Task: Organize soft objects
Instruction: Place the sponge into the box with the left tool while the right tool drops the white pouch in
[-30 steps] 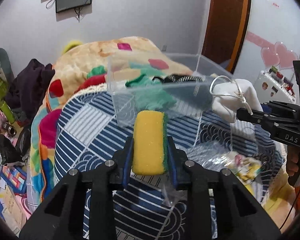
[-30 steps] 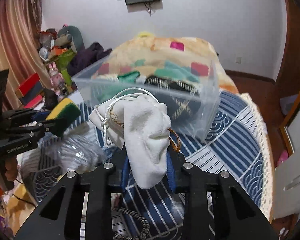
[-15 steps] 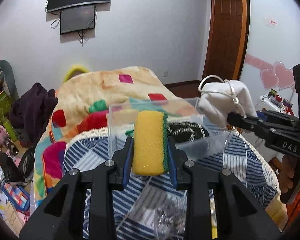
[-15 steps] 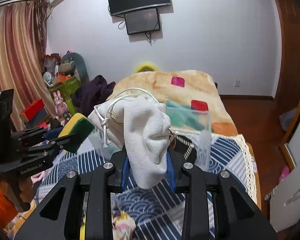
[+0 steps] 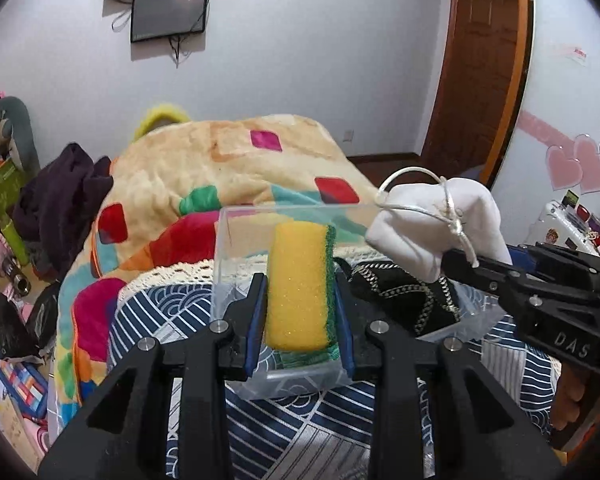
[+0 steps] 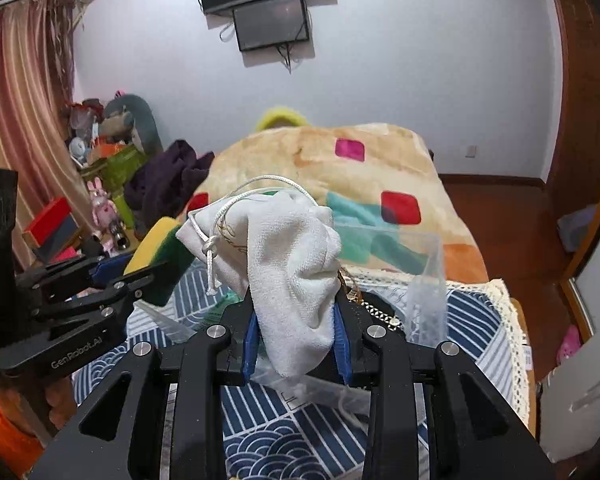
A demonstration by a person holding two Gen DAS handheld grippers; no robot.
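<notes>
My left gripper [image 5: 300, 300] is shut on a yellow sponge with a green scouring side [image 5: 298, 288], held upright over the near end of a clear plastic bin [image 5: 240, 240]. In the right wrist view that sponge [image 6: 156, 256] shows at the left. My right gripper [image 6: 294, 332] is shut on a white drawstring pouch [image 6: 296, 264]; the pouch [image 5: 428, 232] hangs above the bin's right side in the left wrist view. A black chain-trimmed item [image 5: 400, 296] and something green lie inside the bin.
The bin sits on a blue-and-white patterned cloth [image 5: 300, 420] over a bed with a colourful blanket [image 5: 220, 168]. Clutter and dark clothes [image 5: 60, 200] line the left. A door [image 5: 480, 60] stands at the right, screens [image 6: 268, 0] hang on the wall.
Both grippers rose and moved forward toward the bin, which now sits right beneath the sponge and pouch. Grips on both items are unchanged.
</notes>
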